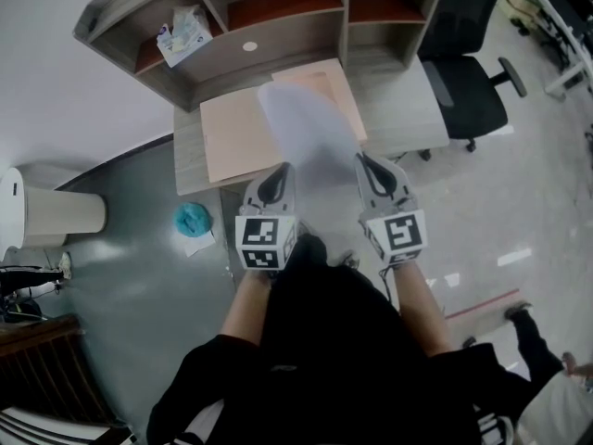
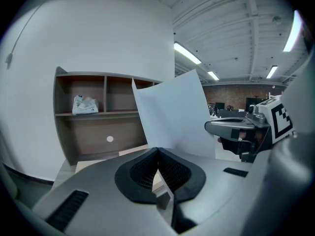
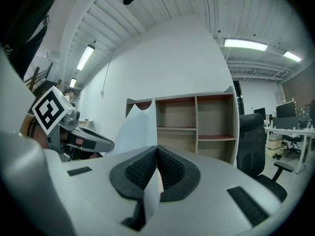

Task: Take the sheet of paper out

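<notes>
**Paper held up by both grippers**

The paper [image 1: 310, 133] is up in the air over the desk [image 1: 408, 109]. I hold it by its near edge at two spots. My left gripper [image 1: 281, 176] is squeezed tight on the near left corner. My right gripper [image 1: 368, 167] is squeezed tight on the near right corner. In each gripper view I can see the thin white edge pinched between the black pads. The far end of the paper tips up and away from me, toward the shelf [image 1: 278, 26].

Under the paper lies a peach folder [image 1: 232, 133], flat on the desk. I think that is what the paper has to come out of. No part of the paper looks tucked in, but the paper hides some of the folder, so I can't be sure. My guess is that the lifting step is almost done.

The next move needs both hands to go together, at the same speed. If one hand pulls ahead, the paper could bend or rip. Both grips must hold tight.

The shelf is close behind the paper's far edge, so pushing forward could bump it. The right side of the desk is bare and looks like a good spot to go to. A chair [image 1: 473, 91] stands just past that side. Toward me there is little room, as my body is right behind the grippers.
</notes>
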The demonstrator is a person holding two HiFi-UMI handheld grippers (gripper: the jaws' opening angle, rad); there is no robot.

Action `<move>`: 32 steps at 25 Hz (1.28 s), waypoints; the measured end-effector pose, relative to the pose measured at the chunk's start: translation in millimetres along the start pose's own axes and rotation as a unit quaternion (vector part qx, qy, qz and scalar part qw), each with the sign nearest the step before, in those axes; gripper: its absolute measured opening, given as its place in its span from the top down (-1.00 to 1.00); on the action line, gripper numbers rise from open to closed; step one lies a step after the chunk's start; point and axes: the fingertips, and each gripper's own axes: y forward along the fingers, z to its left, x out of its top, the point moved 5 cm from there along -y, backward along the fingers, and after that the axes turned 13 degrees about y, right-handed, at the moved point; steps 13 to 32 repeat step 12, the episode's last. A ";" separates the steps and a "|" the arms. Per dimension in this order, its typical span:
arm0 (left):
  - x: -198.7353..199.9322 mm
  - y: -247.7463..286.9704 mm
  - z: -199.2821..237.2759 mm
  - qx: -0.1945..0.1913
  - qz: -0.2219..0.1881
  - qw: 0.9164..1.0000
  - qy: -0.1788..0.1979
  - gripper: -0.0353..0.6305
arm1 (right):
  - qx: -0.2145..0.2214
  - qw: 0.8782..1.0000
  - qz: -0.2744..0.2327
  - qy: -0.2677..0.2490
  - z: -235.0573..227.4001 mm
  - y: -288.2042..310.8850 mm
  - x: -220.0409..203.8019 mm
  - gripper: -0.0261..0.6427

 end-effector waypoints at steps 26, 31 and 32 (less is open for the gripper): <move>-0.8 -1.3 3.7 0.002 -0.001 1.000 0.001 0.76 | -0.001 1.000 0.003 0.000 1.1 2.7 -0.4 0.87; -0.8 -1.3 3.7 0.002 -0.001 1.000 0.001 0.76 | -0.001 1.000 0.003 0.000 1.1 2.7 -0.4 0.87; -0.8 -1.3 3.7 0.002 -0.001 1.000 0.001 0.76 | -0.001 1.000 0.003 0.000 1.1 2.7 -0.4 0.87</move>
